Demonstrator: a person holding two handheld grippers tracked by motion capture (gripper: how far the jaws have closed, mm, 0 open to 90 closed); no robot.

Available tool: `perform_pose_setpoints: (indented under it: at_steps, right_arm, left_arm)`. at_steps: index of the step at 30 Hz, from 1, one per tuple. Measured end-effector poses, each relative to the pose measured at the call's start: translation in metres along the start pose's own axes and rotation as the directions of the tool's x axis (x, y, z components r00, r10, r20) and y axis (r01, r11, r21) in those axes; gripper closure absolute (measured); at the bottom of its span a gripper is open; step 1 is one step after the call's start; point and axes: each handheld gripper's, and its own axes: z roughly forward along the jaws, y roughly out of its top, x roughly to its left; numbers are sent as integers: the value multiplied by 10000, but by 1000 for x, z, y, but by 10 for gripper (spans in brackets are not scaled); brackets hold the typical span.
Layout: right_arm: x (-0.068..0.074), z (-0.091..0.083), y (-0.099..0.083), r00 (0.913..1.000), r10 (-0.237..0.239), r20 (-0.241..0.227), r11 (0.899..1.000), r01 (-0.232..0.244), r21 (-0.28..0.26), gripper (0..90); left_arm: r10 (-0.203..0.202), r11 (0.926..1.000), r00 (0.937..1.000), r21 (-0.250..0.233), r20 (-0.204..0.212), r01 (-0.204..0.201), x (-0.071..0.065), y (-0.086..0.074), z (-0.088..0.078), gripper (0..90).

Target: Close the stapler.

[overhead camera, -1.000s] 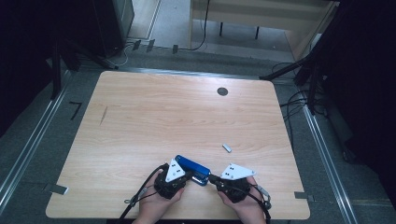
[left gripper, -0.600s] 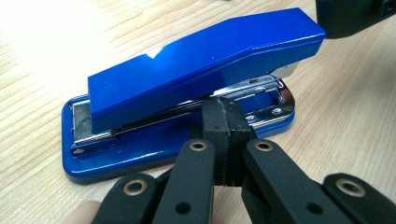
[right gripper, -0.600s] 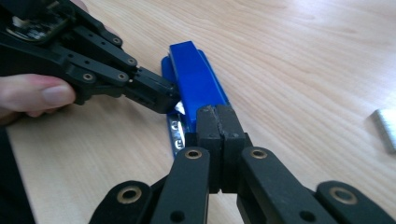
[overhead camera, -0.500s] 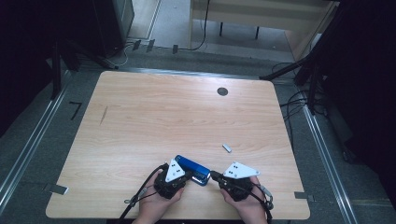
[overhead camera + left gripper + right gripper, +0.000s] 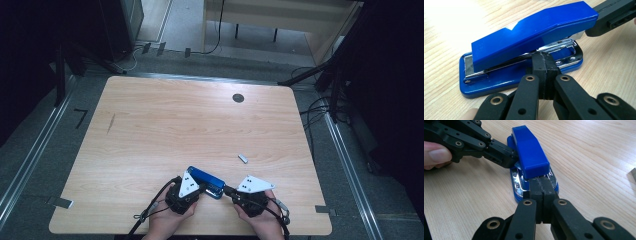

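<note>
Glossy blue plastic on the stapler (image 5: 531,32), with shiny chromed metal inside. Matt black plastic with brass-looking rivets on the left gripper (image 5: 543,65) and right gripper (image 5: 541,187). Smooth pale wood grain across the table (image 5: 165,125).

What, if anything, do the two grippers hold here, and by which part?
Nothing is gripped. Both the left gripper and right gripper are shut, their closed tips pressed against the blue stapler: left at its side, right at its hinge end.

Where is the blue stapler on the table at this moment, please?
In the high view the blue stapler lies near the table's front edge, between the left gripper and right gripper.
</note>
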Motion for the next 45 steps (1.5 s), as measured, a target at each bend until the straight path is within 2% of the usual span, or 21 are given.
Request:
perform_pose_setpoints:
  at_steps: [8, 13, 14, 15, 16, 17, 18, 19, 21, 31, 45]
  right_arm:
    - [-3, 0, -1, 9994, 154, -297, 9998, -157, -89, 900]
    - [-3, 0, -1, 9996, 25, -280, 9998, -30, -172, 900]
    - [-6, -8, 3, 9918, 742, -1040, 9893, -864, -1180, 900]
    - [-4, -12, 10, 9959, 528, -735, 9878, -628, -1423, 900]
    - [-4, -12, 10, 9959, 528, -735, 9878, -628, -1423, 900]
    - [4, -9, 18, 10000, -27, -16, 9915, 24, -1300, 900]
    - [4, -9, 18, 10000, -27, -16, 9915, 24, -1300, 900]
    - [4, -8, 19, 9997, 257, 38, 9872, -248, -1578, 900]
    - [2, -8, 20, 9993, 374, 70, 9859, -357, -1633, 900]
    - [8, -9, 29, 9999, 102, -31, 9806, -106, -1958, 900]
    - [12, -6, 50, 9995, -296, -108, 9784, 267, -2048, 900]
  left_arm:
    - [-72, 10000, 9999, 4, 136, 72, 2, 0, 0, 900]
    - [-99, 9999, 9997, 30, 202, 98, 3, 0, 0, 900]
    - [-105, 9999, 9997, 36, 211, 105, 3, 0, 0, 900]
    - [-104, 9999, 9998, 30, 188, 104, 3, 0, 0, 900]
    - [-104, 9999, 9998, 30, 188, 104, 3, 0, 0, 900]
    - [-87, 10000, 9998, 21, 172, 86, 2, 0, 0, 900]
    - [-105, 9999, 9998, 2, 178, 105, 2, 0, 0, 900]
    - [-117, 9999, 9998, -1, 178, 117, 2, 0, 0, 900]
    - [-111, 9999, 9998, 0, 179, 112, 2, 0, 0, 900]
    - [-42, 10000, 9998, 12, 186, 42, 3, 0, 0, 900]
    - [32, 10000, 9999, -2, 107, -32, 2, 0, 0, 900]
